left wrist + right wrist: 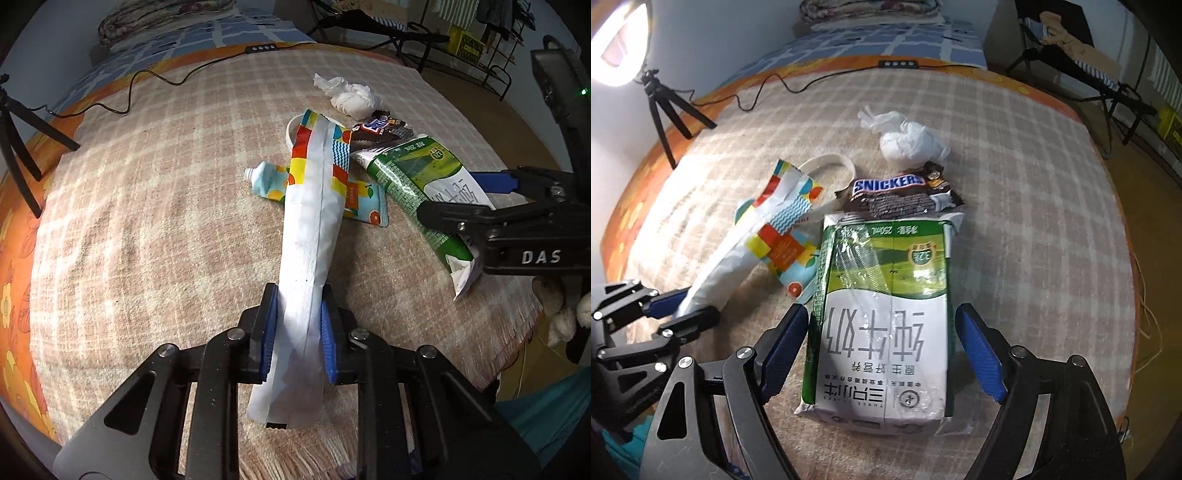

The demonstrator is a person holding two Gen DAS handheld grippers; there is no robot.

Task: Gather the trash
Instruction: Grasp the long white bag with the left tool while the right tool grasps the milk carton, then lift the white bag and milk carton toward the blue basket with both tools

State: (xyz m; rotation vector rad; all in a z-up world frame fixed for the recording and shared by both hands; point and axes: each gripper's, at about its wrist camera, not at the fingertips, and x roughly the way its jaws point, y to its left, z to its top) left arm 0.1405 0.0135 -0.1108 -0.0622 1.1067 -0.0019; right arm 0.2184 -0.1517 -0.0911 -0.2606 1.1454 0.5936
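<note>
My left gripper (pixel 298 321) is shut on a long white wrapper with a coloured patchwork end (pixel 314 229), also seen in the right wrist view (pixel 738 258). My right gripper (pixel 882 354) is open, its blue pads on either side of a flattened green and white milk carton (pixel 886 314) that lies on the blanket; the carton also shows in the left wrist view (pixel 421 184). Beyond lie a Snickers wrapper (pixel 890 186), a crumpled white tissue ball (pixel 908 144), a light blue tube (pixel 266 179) and a white ring (pixel 831 162).
The trash lies on a beige checked blanket (pixel 166 221) over an orange-edged bed. A black cable with a remote (pixel 897 63) crosses the far side. A small black tripod with a ring light (pixel 665 107) stands at the left. Folding racks (pixel 1108 92) stand at the right.
</note>
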